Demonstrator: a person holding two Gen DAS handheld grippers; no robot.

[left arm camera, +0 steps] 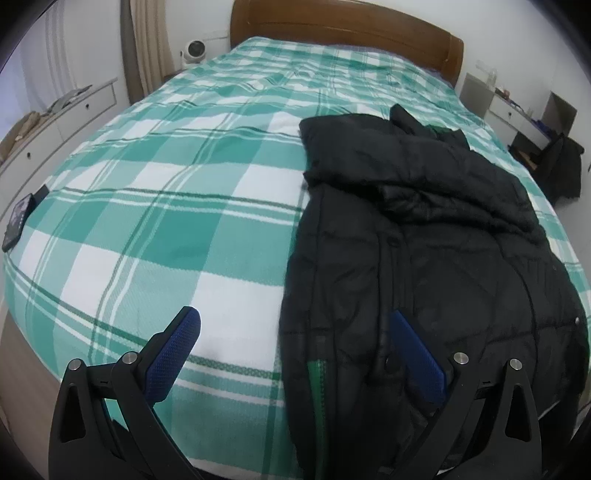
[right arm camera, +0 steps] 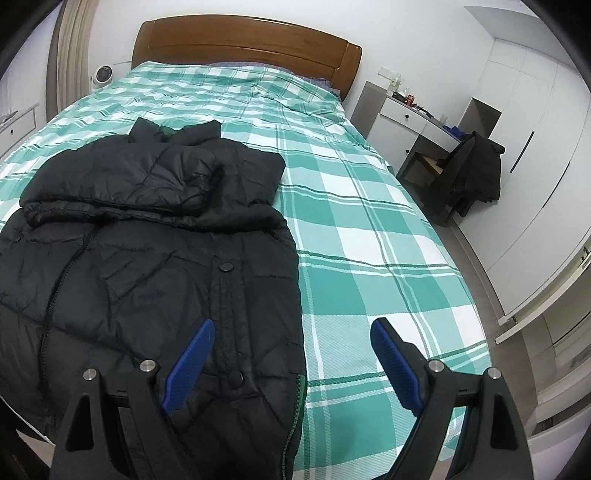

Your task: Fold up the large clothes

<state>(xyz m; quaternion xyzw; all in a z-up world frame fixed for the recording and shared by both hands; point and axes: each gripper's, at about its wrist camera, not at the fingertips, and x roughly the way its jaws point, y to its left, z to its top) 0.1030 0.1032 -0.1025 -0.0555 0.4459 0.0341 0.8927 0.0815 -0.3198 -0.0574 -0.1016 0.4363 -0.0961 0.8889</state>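
With both sleeves already folded in across the chest, the black quilted puffer jacket (left arm camera: 424, 258) lies front-up along one side of the bed with the green-and-white plaid cover (left arm camera: 166, 206), collar toward the brown wooden headboard (left arm camera: 347, 33), hem hanging at the foot edge nearest the cameras. Step in hand looks like the pause between sleeve folds and the lengthwise fold, judged from the layout only.

Left tool (left arm camera: 295, 332): jaws spread wide, nothing pinched; it hovers over the jacket's left hem edge, one blue pad over bare cover, the other over fabric. Right tool (right arm camera: 291, 341): jaws also wide, holding nothing; it straddles the jacket's right hem edge near the snap placket (right arm camera: 225, 295).

Next move likely calls for dropping both tools onto the hem corners, closing on the thick padding, then lifting and carrying the hem up toward the collar. The puffy fill may slip or spring back, so a deep bite is needed.
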